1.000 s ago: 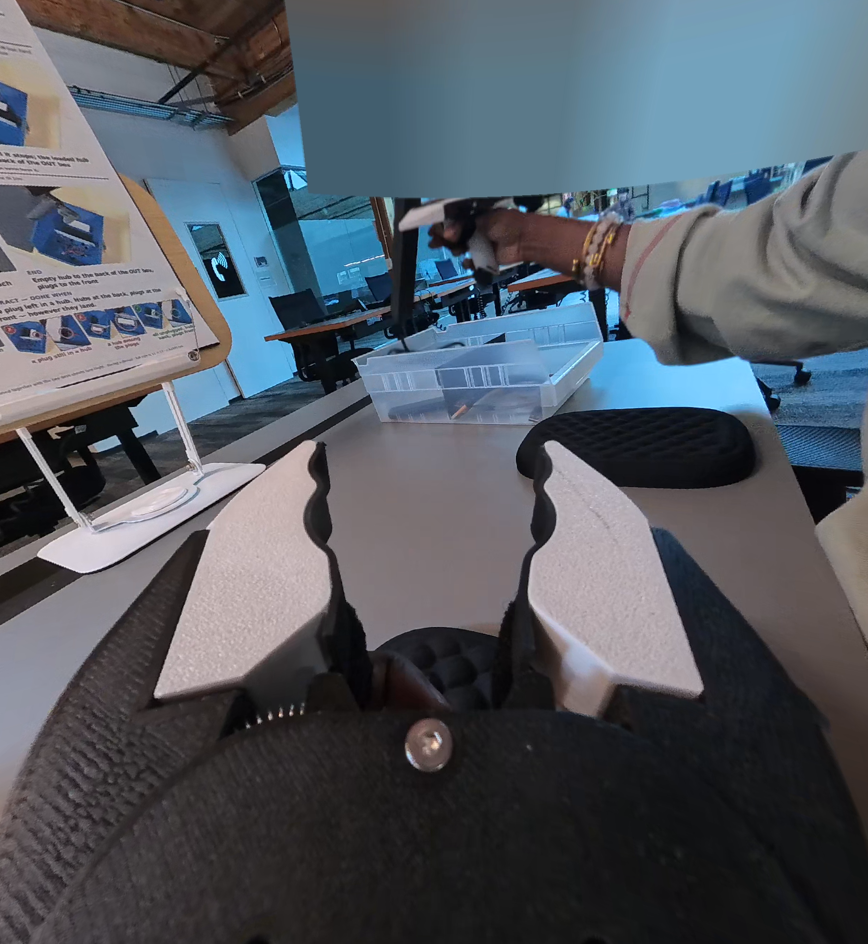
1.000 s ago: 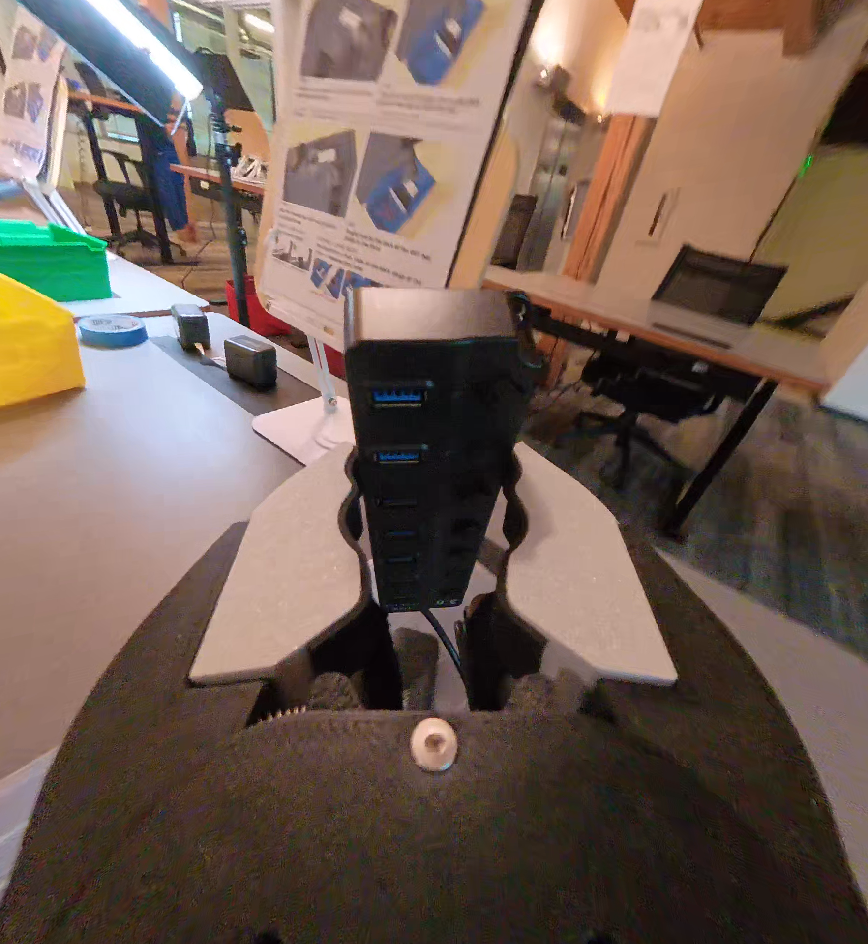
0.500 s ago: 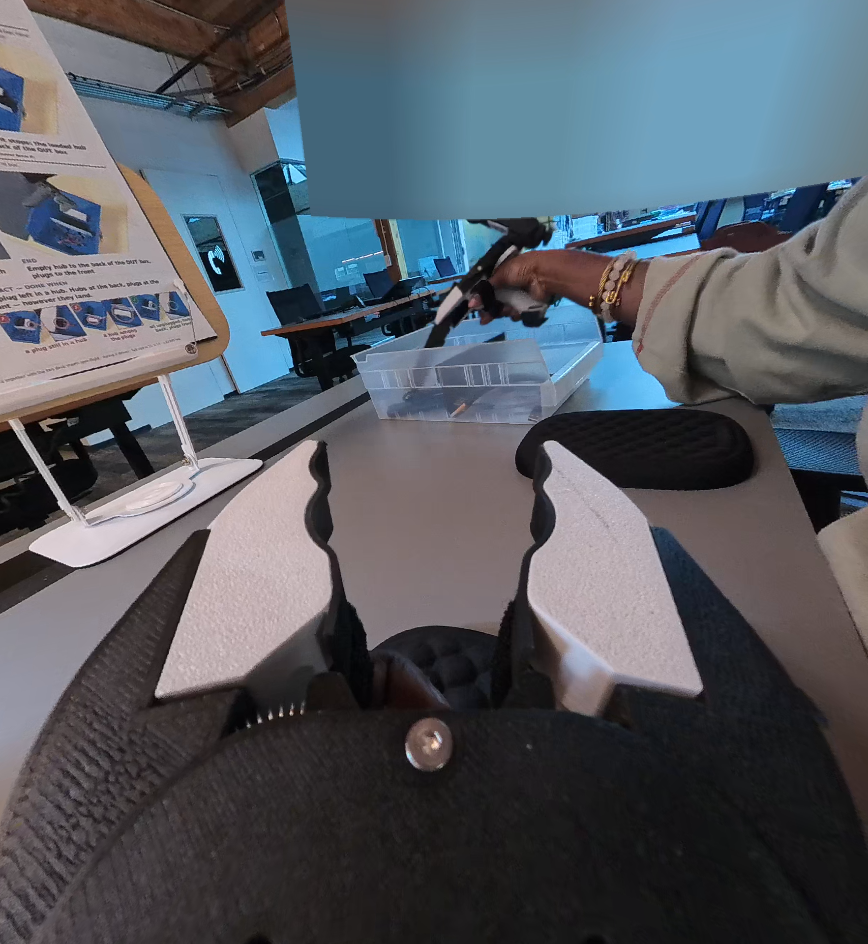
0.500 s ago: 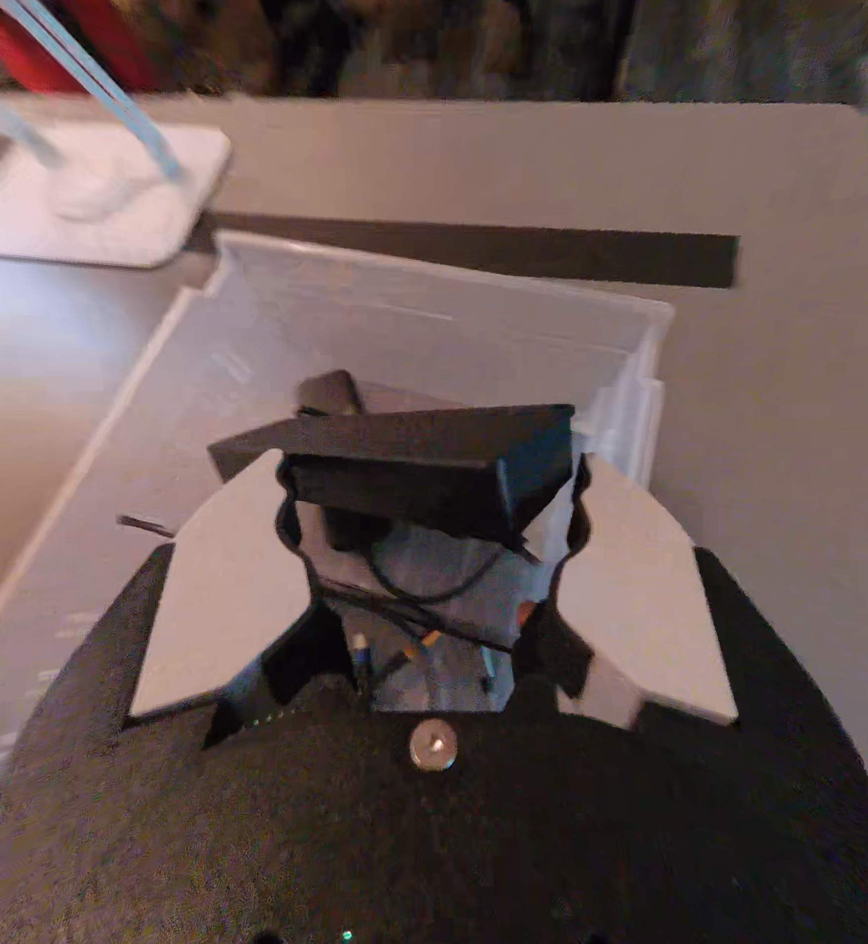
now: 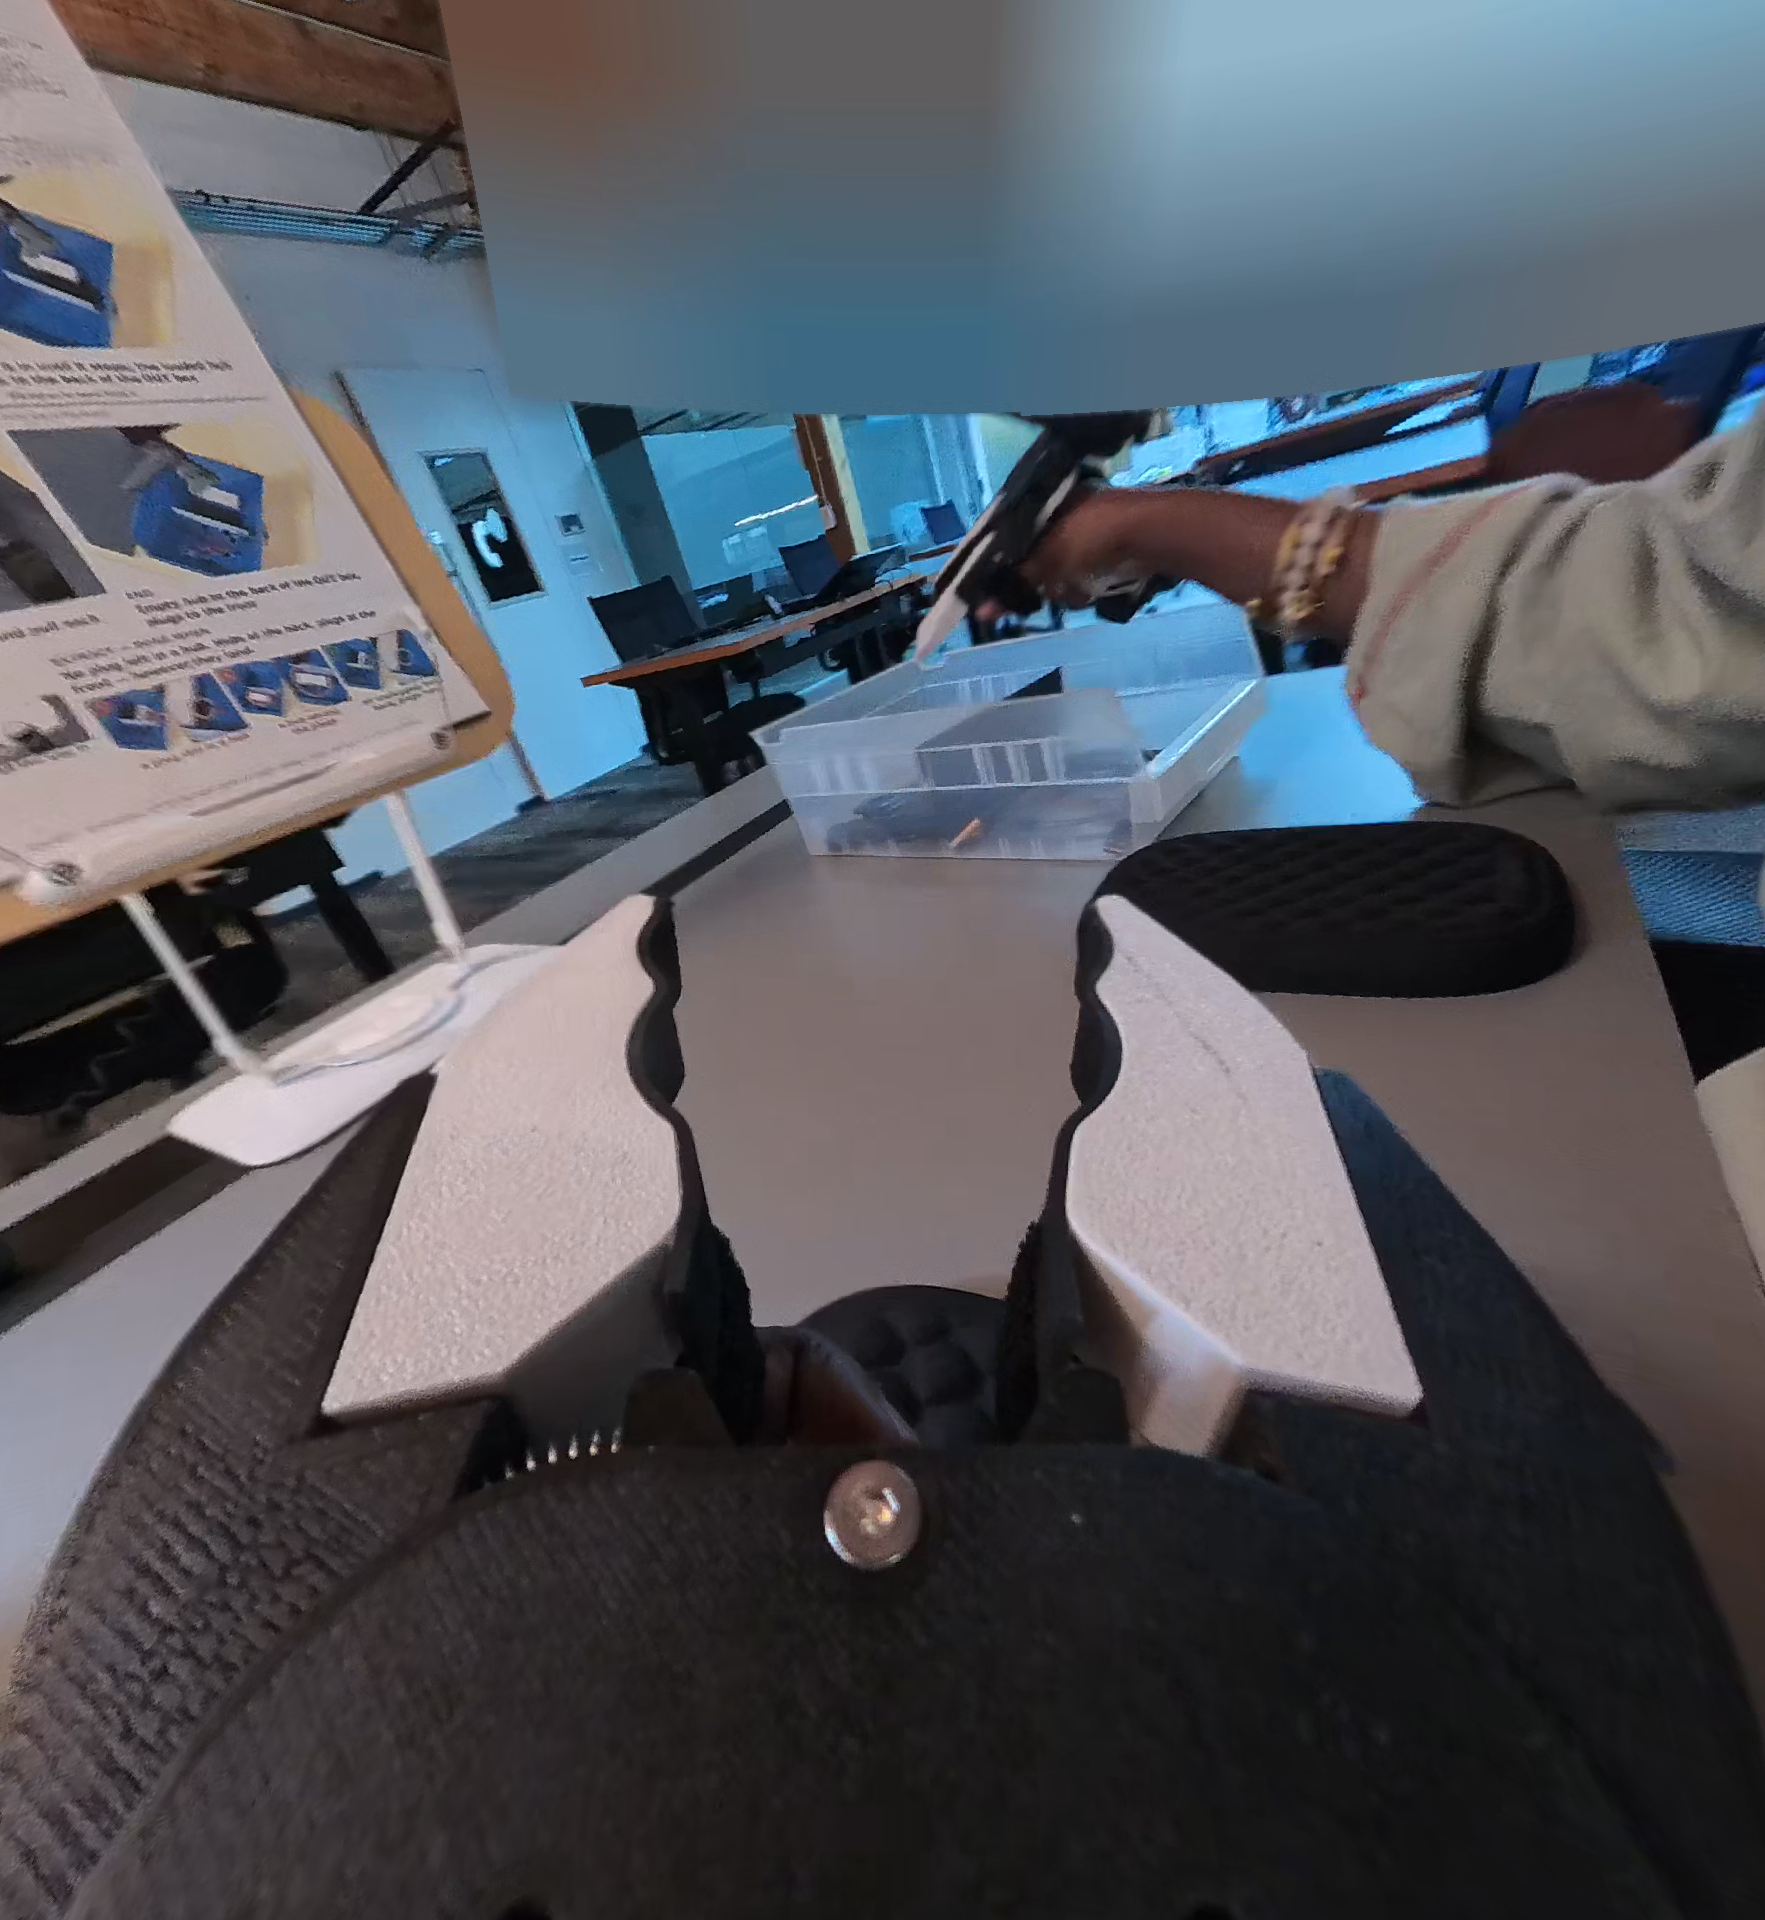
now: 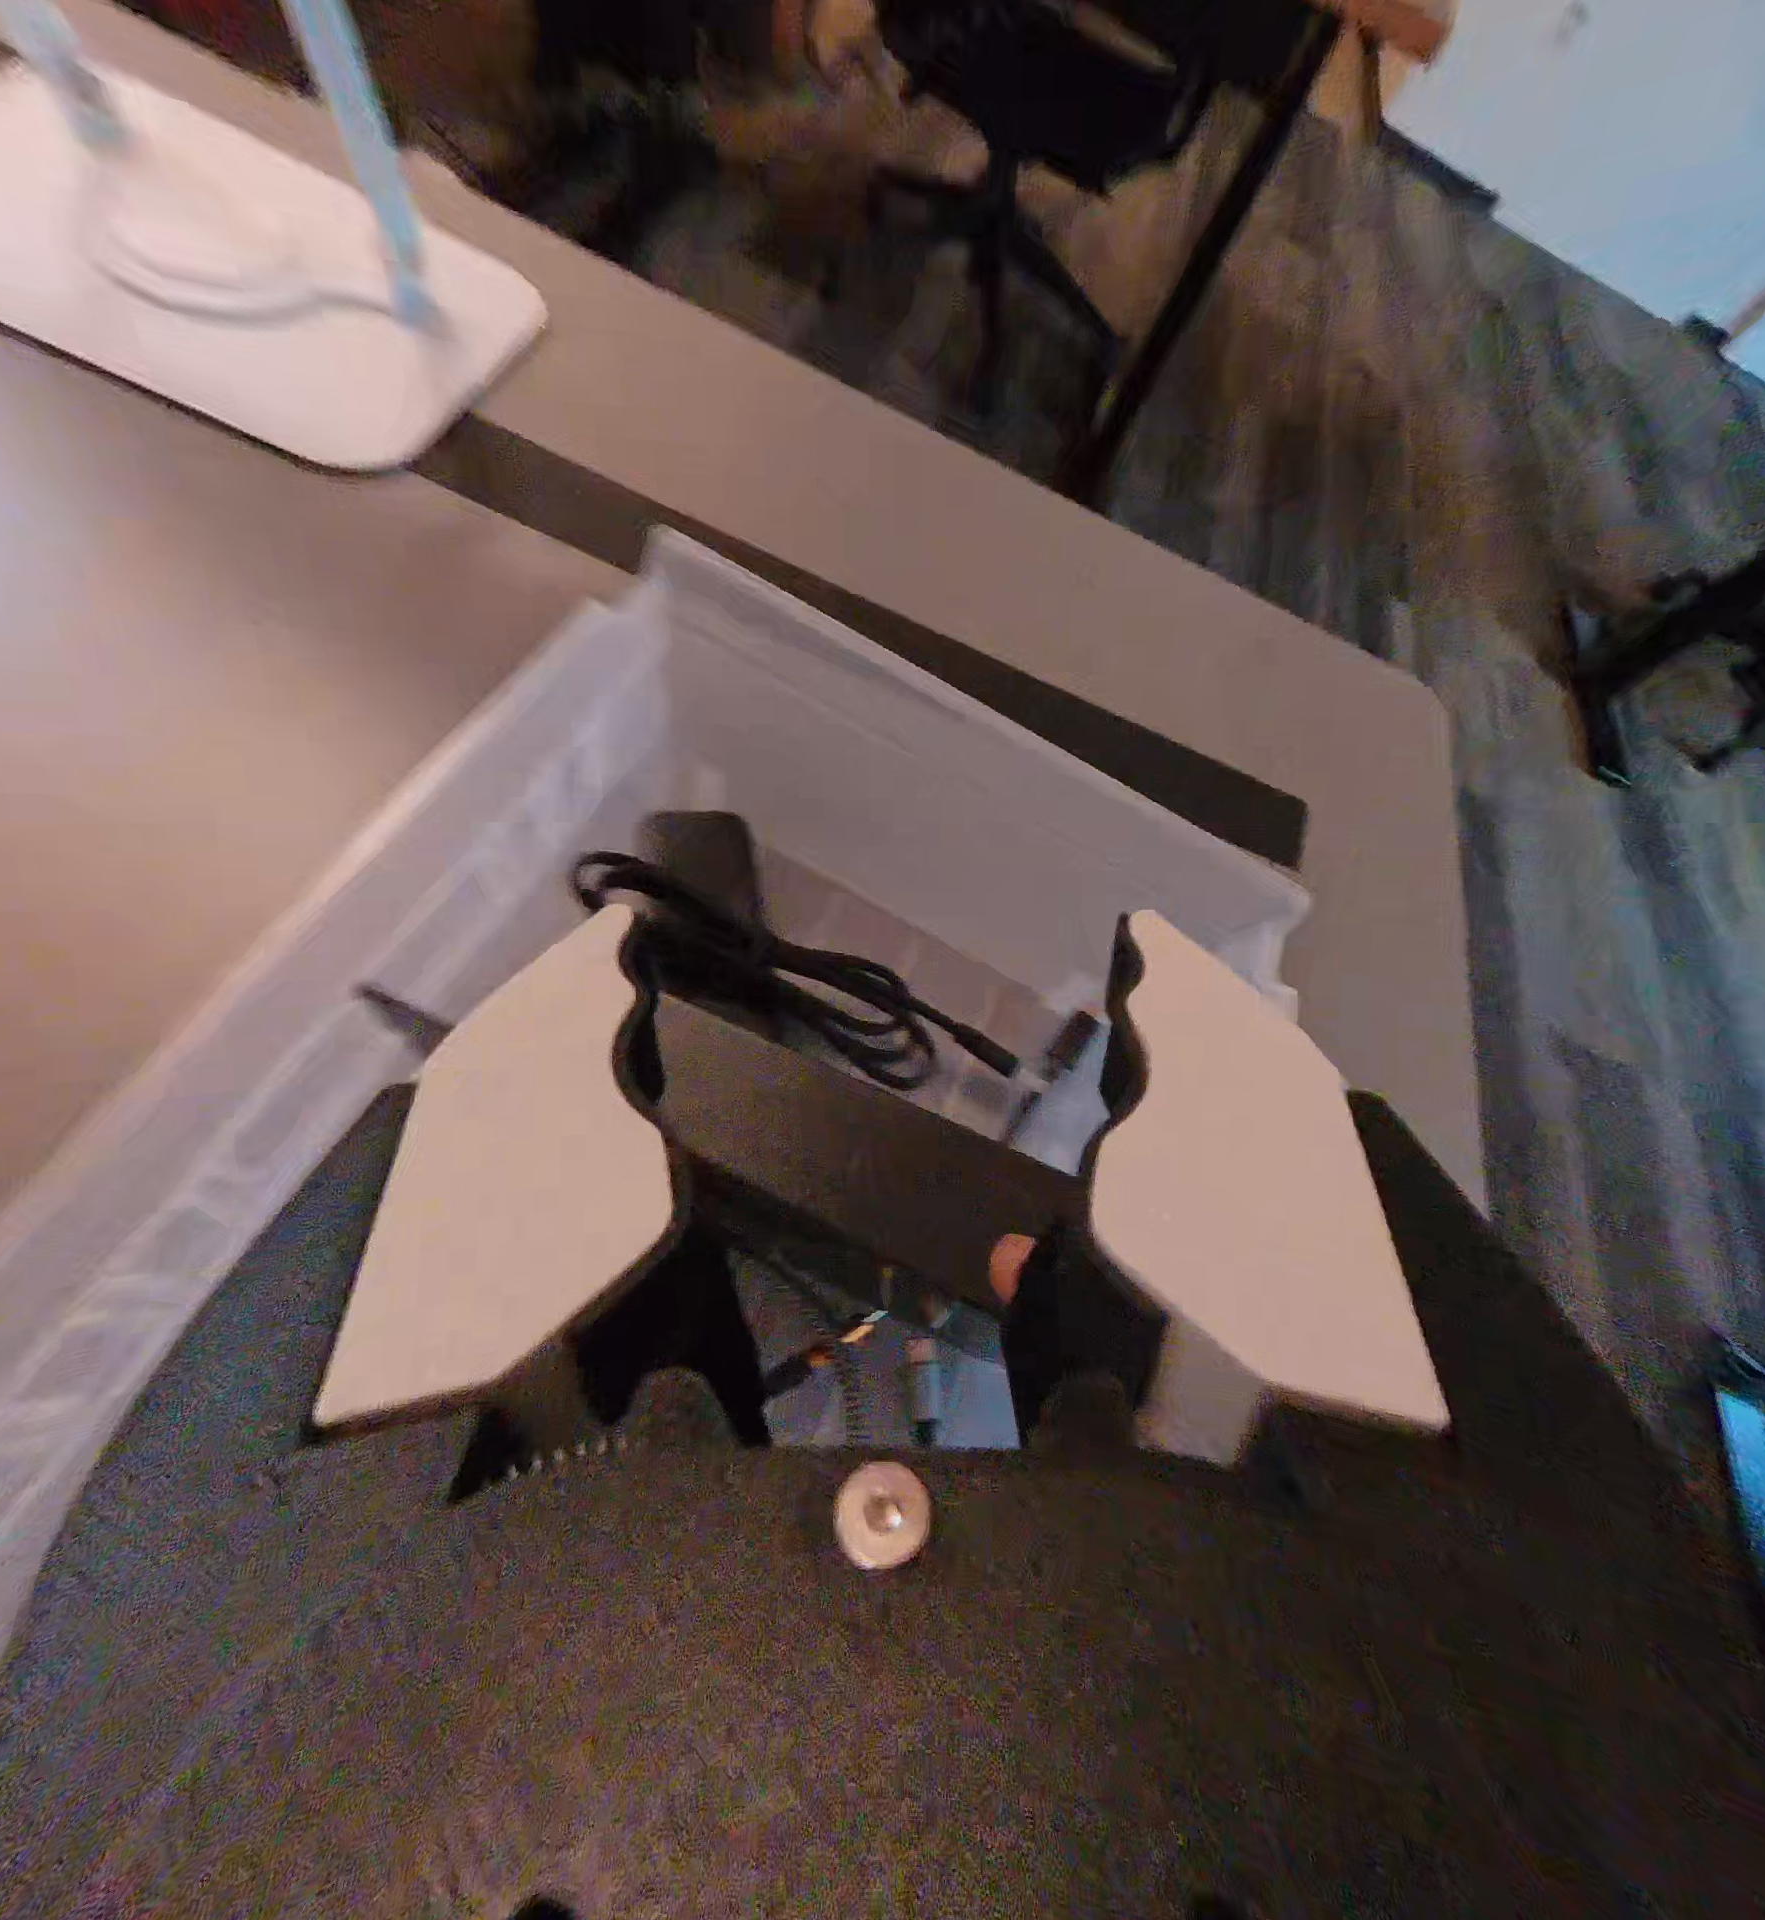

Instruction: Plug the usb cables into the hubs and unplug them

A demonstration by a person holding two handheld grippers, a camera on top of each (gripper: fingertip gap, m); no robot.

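Two claws: you have one idle and one working, taken here from left to right.
Sign stand (image 5: pixel 182 582): it sits at the far left of the counter (image 5: pixel 857 1091), as it did a second ago.
Left claw (image 5: pixel 873 1049): spread wide with nothing between its fingers, hovering low over bare counter; it has barely shifted in the last second.
Black pad (image 5: pixel 1345 904): it lies just ahead of your left claw, to the right, untouched.
Clear bin (image 5: pixel 1013 758): it stands at the far end of the counter, past the pad.
Right claw (image 6: pixel 873 1060): poised over the bin and tipped downward, its fingers now parted wide and gripping nothing.
Hub (image 6: pixel 857 1153): a second ago you held it upright in the right claw; now it lies slantwise in the clear bin (image 6: pixel 234 1039), below the gap between the fingers and apparently free of them.
Hub lead (image 6: pixel 774 977): a dark bundled cord rests on the hub's far edge.
Loose cables (image 6: pixel 888 1340): a few plugs show beneath the hub, too blurred to count.
Meaning: you seem to have just dropped off a finished hub, so that round looks closed.
Next: you will likely need a fresh hub, with your left claw ready for a cable.
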